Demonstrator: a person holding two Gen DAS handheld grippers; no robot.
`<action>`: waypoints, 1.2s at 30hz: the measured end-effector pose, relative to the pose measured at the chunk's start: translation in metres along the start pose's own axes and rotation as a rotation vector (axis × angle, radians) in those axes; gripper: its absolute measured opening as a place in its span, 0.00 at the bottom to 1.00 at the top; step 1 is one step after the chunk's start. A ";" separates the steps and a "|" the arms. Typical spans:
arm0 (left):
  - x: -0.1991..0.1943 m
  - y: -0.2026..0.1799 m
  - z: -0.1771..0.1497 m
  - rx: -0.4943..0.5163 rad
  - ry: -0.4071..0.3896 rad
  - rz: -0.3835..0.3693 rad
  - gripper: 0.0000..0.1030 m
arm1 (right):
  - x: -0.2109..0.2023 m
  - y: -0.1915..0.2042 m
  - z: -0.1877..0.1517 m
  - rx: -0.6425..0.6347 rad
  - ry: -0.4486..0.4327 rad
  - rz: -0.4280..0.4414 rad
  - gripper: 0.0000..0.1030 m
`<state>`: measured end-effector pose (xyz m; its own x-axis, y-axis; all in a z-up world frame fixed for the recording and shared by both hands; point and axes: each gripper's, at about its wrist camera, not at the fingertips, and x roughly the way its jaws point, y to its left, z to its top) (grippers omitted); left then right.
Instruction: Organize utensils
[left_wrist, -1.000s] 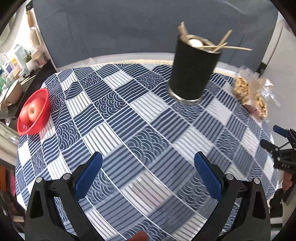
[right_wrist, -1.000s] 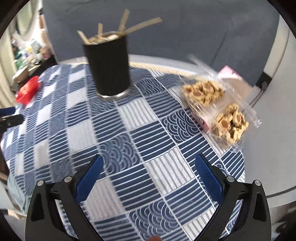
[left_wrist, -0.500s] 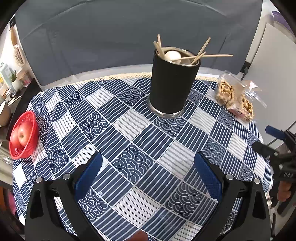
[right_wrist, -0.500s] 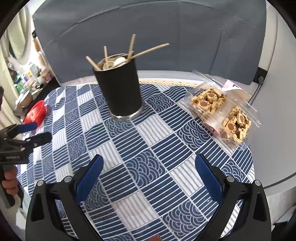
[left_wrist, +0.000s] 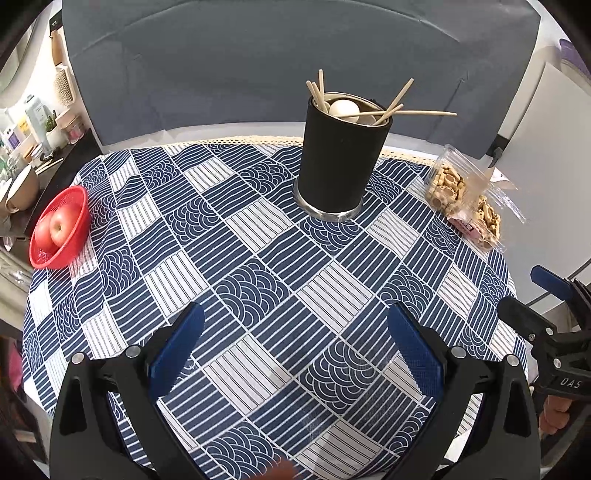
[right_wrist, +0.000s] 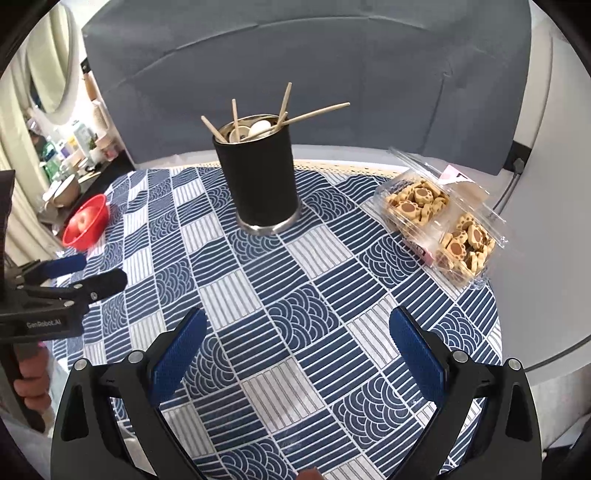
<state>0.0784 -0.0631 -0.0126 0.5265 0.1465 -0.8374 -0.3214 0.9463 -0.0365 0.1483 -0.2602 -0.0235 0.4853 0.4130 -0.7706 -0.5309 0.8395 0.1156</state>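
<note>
Blue-and-white patterned cloth (left_wrist: 258, 266) covers a round table. A black cup (left_wrist: 341, 162) stands upright toward the far side, at about 12 o'clock from both grippers, holding wooden chopsticks (left_wrist: 417, 112) that fan out over its rim, and a pale rounded utensil end (left_wrist: 344, 108).

The left gripper (left_wrist: 295, 332) hovers over the near cloth, jaws spread wide, holding nothing. The right gripper (right_wrist: 297, 332) is likewise wide open and empty.

The left view alone shows an apple (left_wrist: 59, 229) clearly inside the red basket (left_wrist: 75, 240) at 9 o'clock, and the right gripper at its 3 o'clock edge. The right view shows the paw-shaped biscuits (right_wrist: 417, 203) in their clear box (right_wrist: 491, 221) at 2 o'clock plainly, and the left gripper at 9 o'clock with a hand (right_wrist: 31, 391) on its grip.
</note>
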 end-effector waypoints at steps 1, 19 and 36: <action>-0.001 -0.001 0.000 -0.003 -0.007 0.011 0.94 | -0.001 0.000 0.000 -0.002 -0.004 0.002 0.92; -0.015 -0.012 -0.004 0.007 -0.042 0.031 0.94 | -0.004 -0.001 0.000 -0.042 -0.022 0.009 0.92; -0.011 -0.007 -0.004 -0.020 -0.027 0.055 0.94 | 0.003 0.002 0.004 -0.065 -0.012 0.013 0.92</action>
<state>0.0721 -0.0722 -0.0052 0.5288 0.2064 -0.8233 -0.3664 0.9305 -0.0021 0.1518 -0.2561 -0.0231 0.4860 0.4282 -0.7619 -0.5813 0.8093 0.0840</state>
